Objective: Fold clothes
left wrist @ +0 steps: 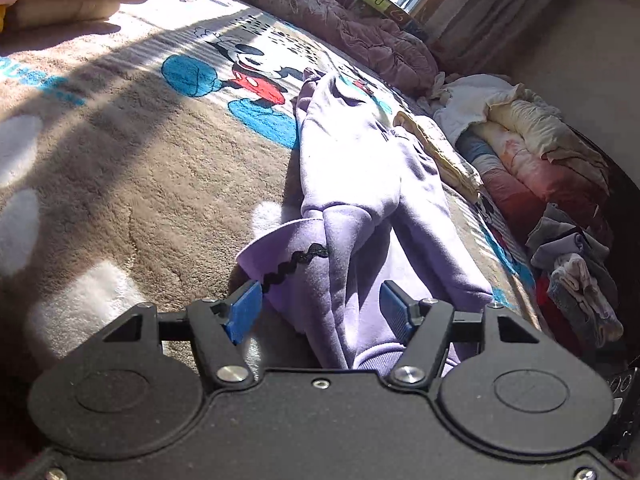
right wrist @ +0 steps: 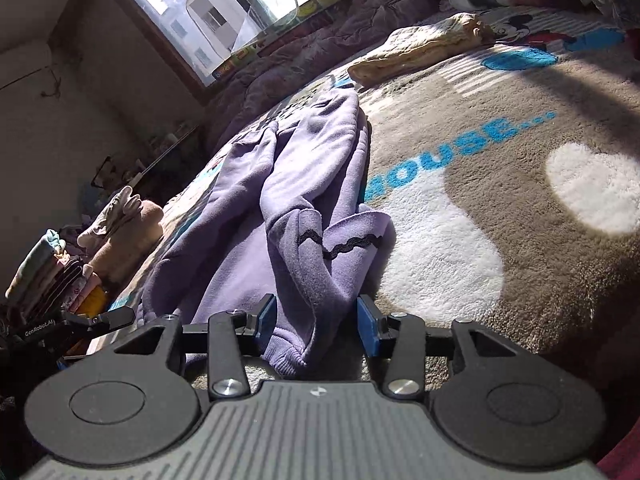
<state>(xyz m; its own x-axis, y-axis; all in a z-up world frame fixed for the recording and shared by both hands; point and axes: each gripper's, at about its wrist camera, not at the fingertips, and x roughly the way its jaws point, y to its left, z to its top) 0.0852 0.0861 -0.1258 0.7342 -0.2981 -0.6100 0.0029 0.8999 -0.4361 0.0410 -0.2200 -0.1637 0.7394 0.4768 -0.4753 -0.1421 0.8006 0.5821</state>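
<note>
Both tools stand open over the purple sweatshirt on the bed: left tool and right tool straddle loose cloth, pads not pressing.

Left gripper: matte black body, two round caps on the near corners, black linkage arms on silver pivot bolts, small screws at the joints, ribbed blue pads on the fingers. Right gripper: same black linkage, silver bolts and blue pads, but the near housing is grey with raised ridges and a small white mark at centre.
</note>
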